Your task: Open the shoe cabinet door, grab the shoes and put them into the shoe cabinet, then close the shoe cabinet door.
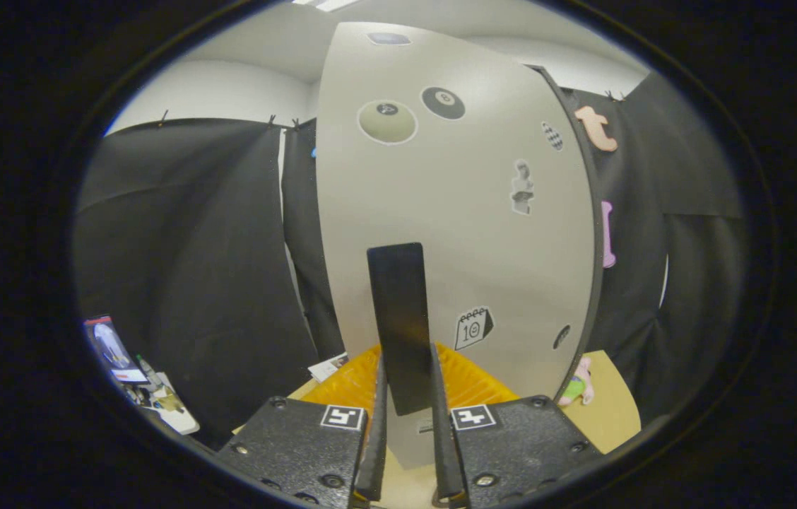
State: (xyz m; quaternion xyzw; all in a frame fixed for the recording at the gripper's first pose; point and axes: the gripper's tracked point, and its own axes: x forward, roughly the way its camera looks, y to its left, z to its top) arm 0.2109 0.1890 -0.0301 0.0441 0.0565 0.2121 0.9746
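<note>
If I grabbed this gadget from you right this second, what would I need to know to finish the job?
Gripper: its two fingers are closed on the black handle of the shoe cabinet door, one finger on each side.
Door: pale panel with stickers, right ahead of the fingers; I cannot tell whether it is shut or partly open.
An orange mat lies on the wooden floor beyond the fingers, a small soft toy beside the door's lower corner.
Done: handle gripped.
Left: swing the door open, fetch the shoes, put them inside, close the door.

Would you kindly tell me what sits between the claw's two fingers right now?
In the gripper view, the cabinet door's black handle stands between the claw fingers.
</note>
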